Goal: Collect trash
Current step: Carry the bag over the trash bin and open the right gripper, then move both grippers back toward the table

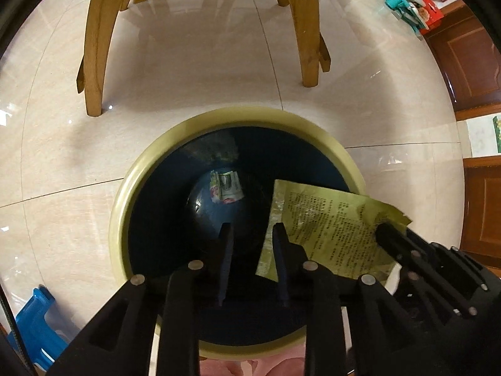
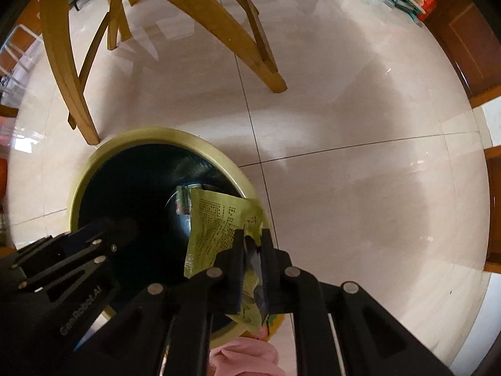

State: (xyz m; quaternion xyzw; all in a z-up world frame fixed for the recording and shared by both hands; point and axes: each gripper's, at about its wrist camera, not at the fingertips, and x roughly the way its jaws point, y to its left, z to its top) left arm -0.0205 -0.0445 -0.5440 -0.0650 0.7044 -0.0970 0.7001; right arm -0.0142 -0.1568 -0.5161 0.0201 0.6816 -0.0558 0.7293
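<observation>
Hovering over the open trash bin (image 1: 125, 206), both of my grippers point down into its dark mouth on a pale tiled floor (image 1: 313, 87), with wooden chair legs (image 1: 94, 62) standing just beyond the yellow-green rim. My right gripper (image 2: 253, 244) has its fingers nearly together with the torn corner of a yellow-green printed wrapper (image 2: 216, 219) between them; whether the pads bite the foil or merely flank it I cannot tell, since a thin gap shows beside the crumpled edge. Most of that wrapper hangs over the bin's opening, inside the rim line, while the pinched corner sits above the rim on the near right side. My left gripper (image 1: 253, 235) is empty, its fingers parted a little over the middle of the bin, the wrapper's left edge just beside the right finger without being gripped. Down at the bottom of the bin lies a small crumpled packet (image 1: 227, 185) with green and pink print, so at least one piece of litter is already collected. As I judge it, the current piece is at the point of release: it needs only to fall clear of my right fingers and slip past the rim. No other loose litter shows on the floor, though clutter (image 1: 407, 3) sits against the far cabinets (image 1: 463, 62) and I cannot say whether it counts as trash.
</observation>
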